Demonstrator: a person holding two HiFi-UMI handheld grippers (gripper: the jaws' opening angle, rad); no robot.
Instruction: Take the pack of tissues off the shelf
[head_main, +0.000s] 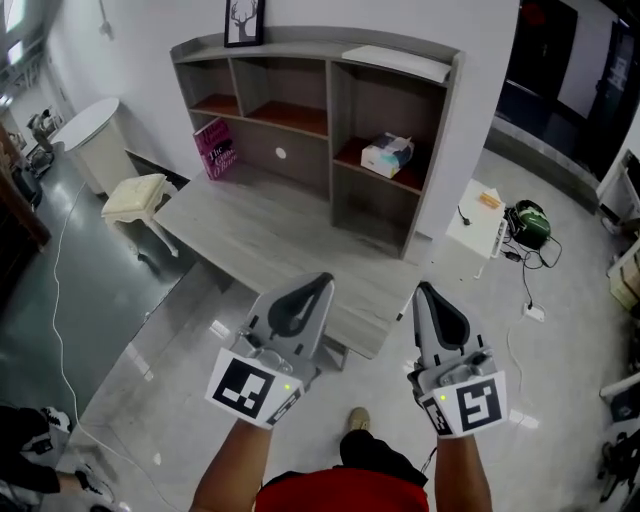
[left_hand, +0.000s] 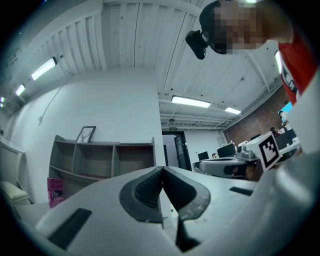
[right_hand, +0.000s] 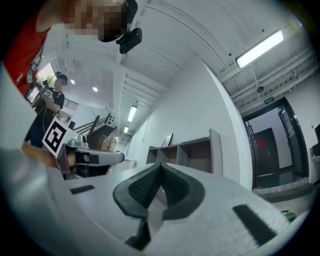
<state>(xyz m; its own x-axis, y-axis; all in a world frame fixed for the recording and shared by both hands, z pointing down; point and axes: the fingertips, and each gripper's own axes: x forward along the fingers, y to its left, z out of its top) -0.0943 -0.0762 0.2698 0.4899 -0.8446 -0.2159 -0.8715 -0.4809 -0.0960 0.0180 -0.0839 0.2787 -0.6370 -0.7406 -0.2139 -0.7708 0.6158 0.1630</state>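
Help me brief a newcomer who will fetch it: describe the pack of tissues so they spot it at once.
Find the grey shelf unit on the desk against the white wall. In its rightmost column, on the reddish-brown board, sits the pack of tissues: a small pale white-and-blue block, unlike the pink book leaning at the unit's left end.

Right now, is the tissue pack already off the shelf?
No, the tissue pack sits on the board in the right-hand bay of the shelf.
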